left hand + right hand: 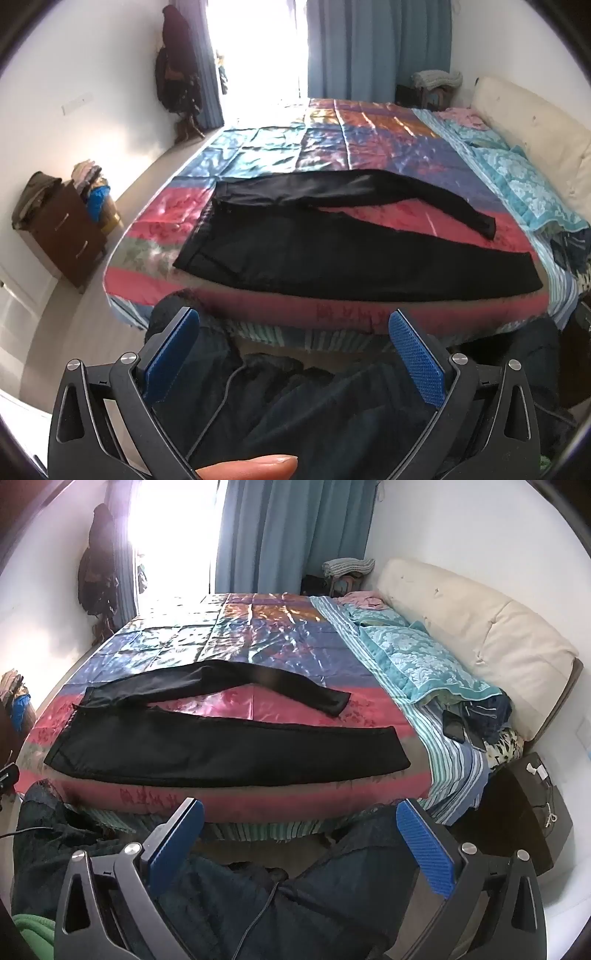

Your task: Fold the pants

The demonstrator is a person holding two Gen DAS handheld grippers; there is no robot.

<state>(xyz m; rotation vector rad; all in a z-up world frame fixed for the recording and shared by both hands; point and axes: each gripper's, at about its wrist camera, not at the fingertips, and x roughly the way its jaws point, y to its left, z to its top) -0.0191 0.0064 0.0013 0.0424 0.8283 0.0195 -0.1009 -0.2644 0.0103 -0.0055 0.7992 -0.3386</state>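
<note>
A: Pose of the left gripper (pixel 291 325) and right gripper (pixel 299 814)?
B: Both angled downward, fingers wide, empty. Black fabric pants (pixel 221 749) lie flat on the near edge of the patchwork-covered bed (pixel 258 627).

A home bedroom: bed (pixel 236 805), blue curtains (pixel 280 535), wooden dresser (pixel 70 236).

Big bed (pixel 258 627) w/ a shiny cover of pink, blue & orange squares. Cream headboard (pixel 480 627) on the right, teal pillow (pixel 424 664) beside it. Bright window (pixel 258 48) at the back, too white to see thru, blue curtains (pixel 376 48) next to it. White walls (pixel 92 74). Dark coat (pixel 177 62) hangs in the corner. Brown drawers (pixel 62 236) on the left w/ clothes on top. Pale floor (pixel 74 332).
</note>
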